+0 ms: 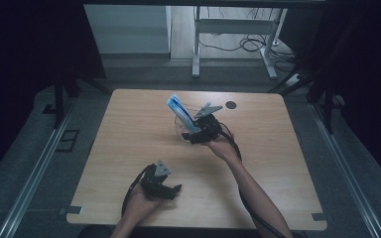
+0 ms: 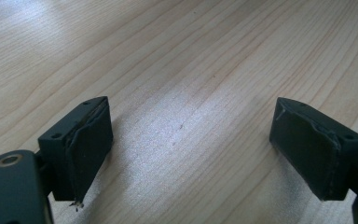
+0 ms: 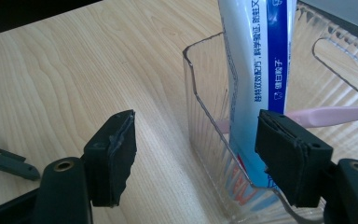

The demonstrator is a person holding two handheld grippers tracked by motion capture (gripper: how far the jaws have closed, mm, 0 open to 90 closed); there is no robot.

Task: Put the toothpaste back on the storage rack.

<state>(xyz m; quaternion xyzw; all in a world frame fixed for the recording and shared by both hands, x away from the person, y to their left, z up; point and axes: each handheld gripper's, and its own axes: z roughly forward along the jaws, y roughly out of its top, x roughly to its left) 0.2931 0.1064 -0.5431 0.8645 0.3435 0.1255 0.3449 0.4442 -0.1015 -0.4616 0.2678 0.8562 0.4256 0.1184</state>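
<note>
High view: right gripper (image 1: 191, 133) sits just past table centre, toward 12 o'clock, at the clear ribbed plastic bin (image 1: 181, 130). A white-and-blue toothpaste tube (image 1: 181, 113) stands in the bin, tilted, its top leaning toward 11 o'clock. Left gripper (image 1: 174, 191) rests near the table's 6 o'clock edge, well apart from the bin, on the light wooden table (image 1: 129, 129).

Right gripper view: jaws stand apart, gripping nothing. One pad at 8 o'clock is over bare wood outside the bin; the other at 4 o'clock sits in front of the bin wall and tube. Whether that pad touches the tube, cannot tell. A pink toothbrush handle (image 3: 335, 114) lies across inside the bin, behind the tube.

Left gripper view: jaws wide apart, only wood grain between them.
</note>
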